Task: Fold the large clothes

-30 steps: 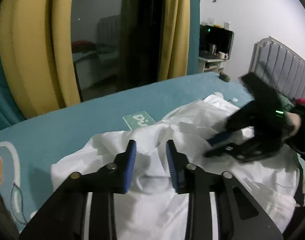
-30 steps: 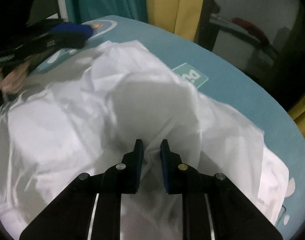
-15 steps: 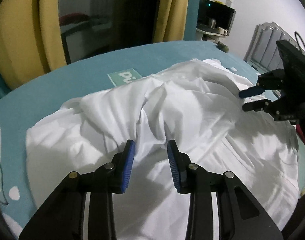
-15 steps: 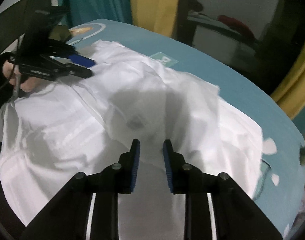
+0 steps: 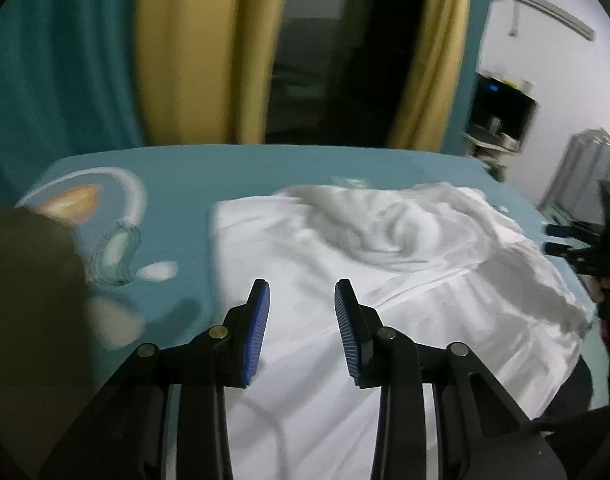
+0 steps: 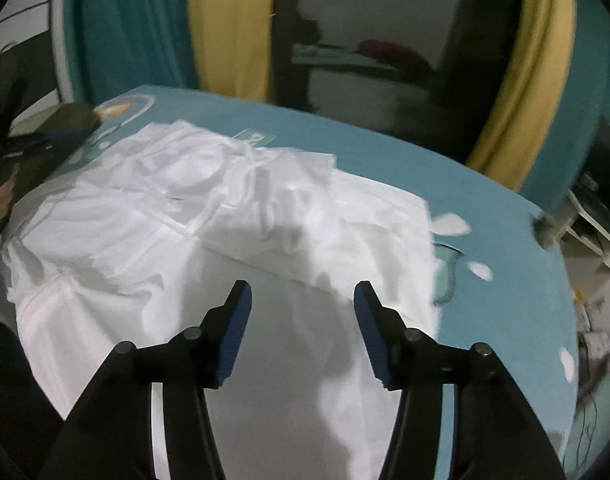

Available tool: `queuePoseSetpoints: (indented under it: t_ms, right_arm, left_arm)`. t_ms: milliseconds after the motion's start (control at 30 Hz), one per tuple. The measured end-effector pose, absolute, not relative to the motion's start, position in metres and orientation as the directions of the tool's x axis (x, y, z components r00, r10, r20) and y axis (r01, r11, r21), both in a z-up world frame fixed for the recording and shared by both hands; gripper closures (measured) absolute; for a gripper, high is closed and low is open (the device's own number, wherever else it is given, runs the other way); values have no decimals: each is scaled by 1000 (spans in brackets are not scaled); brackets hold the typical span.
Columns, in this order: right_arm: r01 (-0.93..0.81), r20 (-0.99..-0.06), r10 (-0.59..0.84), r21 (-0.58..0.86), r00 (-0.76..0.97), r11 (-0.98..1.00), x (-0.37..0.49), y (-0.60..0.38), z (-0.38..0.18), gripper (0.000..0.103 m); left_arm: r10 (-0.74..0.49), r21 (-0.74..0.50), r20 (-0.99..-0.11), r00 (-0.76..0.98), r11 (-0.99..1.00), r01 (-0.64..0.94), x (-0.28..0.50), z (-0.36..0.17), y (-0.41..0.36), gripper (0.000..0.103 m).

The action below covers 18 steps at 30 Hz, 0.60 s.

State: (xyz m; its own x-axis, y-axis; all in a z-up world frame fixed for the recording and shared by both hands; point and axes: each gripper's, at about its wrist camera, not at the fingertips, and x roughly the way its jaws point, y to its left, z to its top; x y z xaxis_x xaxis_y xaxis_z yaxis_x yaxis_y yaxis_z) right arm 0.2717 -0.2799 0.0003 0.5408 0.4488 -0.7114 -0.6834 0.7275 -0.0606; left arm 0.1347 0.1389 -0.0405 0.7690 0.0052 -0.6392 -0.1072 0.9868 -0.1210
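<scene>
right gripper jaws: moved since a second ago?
Yes. The right gripper had its blue pads nearly together on a fold of the crumpled white garment; now its jaws are opening, nothing between them, the cloth lying below on the teal bedsheet.

Both wrist views face down over one white garment (image 5: 405, 280).

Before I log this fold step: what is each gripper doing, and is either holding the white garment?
Left gripper: open, holding nothing, above the white garment.
Right gripper: jaws opening, nothing between them, garment lies below.
</scene>
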Motion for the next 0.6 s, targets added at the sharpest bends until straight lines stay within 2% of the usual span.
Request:
queuePoseSetpoints:
  t_ms: [100, 233, 400, 500, 600]
  right_arm:
    - [-633, -705, 418, -57, 573, 772, 265, -295, 2, 48]
    - [-556, -704, 377, -31, 602, 831, 256, -321, 3, 48]
    - [-464, -701, 345, 22, 624, 885, 247, -350, 0, 48]
    - [-416, -709, 323, 46, 627, 908, 241, -364, -5, 47]
    - [-377, -719, 301, 58, 626, 924, 235, -376, -12, 47]
  left_arm:
    - [89, -99, -635, 768, 976, -195, 103, -40, 156, 67]
    - [140, -115, -645, 752, 954, -276, 72, -46, 174, 67]
    - [144, -143, -669, 729, 938, -317, 42, -62, 176, 58]
    - [105, -179, -702, 704, 931, -318, 31, -75, 168, 57]
    - [112, -159, -717, 688, 935, -318, 25, -84, 154, 52]
